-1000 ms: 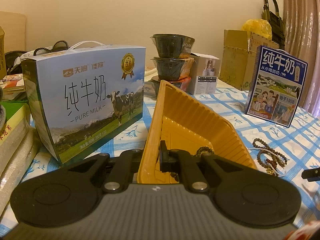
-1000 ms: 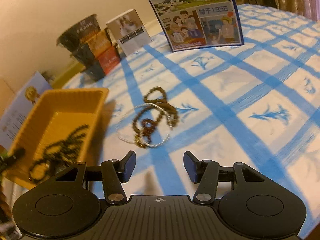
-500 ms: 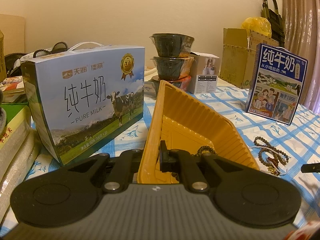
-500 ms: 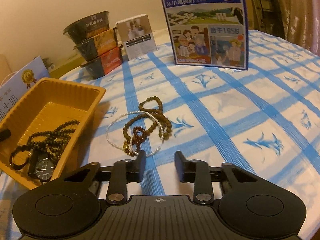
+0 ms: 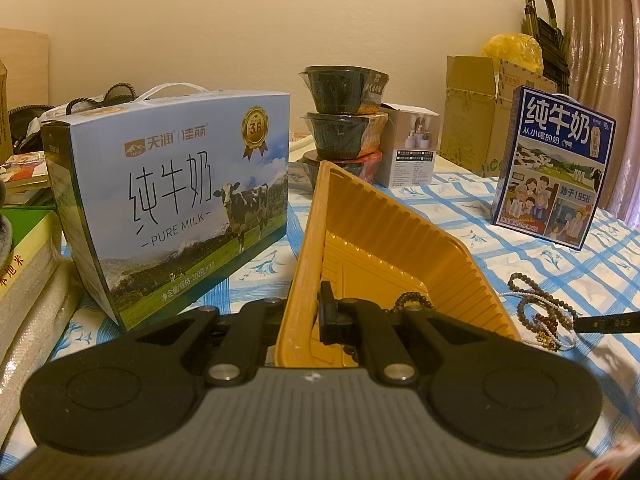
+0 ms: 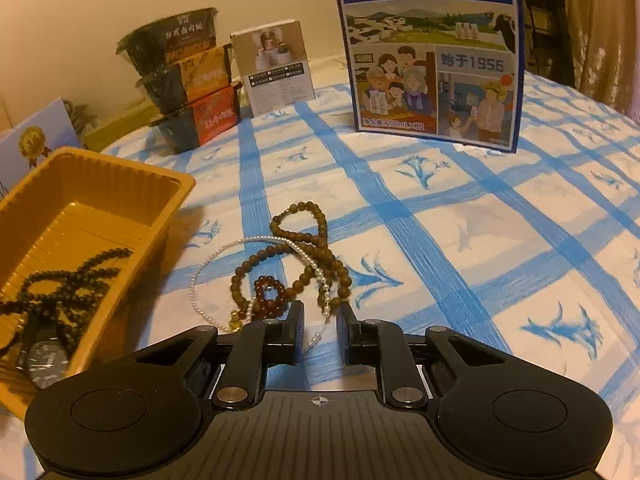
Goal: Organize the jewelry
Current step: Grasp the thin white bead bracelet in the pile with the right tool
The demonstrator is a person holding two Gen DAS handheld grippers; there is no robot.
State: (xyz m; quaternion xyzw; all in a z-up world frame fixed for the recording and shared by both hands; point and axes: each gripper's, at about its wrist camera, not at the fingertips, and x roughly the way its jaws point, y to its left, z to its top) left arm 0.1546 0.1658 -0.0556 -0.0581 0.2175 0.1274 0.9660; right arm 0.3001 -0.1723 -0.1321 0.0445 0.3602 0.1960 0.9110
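two hand-held grippers – our left hand-held gripper point(image 5: 310, 312) clamps the yellow tray point(image 5: 384, 248) wall; our right hand-held gripper point(image 6: 319, 322), jaws just closing and still apart, straddles the pearl strand point(image 6: 224, 250) among tangled beads point(image 6: 312, 248) on the bench point(image 6: 460, 220).

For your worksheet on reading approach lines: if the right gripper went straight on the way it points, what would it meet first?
Probably the white pearl strand, lying between the right gripper fingertips on the tablecloth; the jaws, just closing, don't yet pinch it.

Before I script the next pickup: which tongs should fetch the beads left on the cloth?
Right tongs: narrowly open at the bead pile, closing. Left tongs are clamped on the yellow tray wall.
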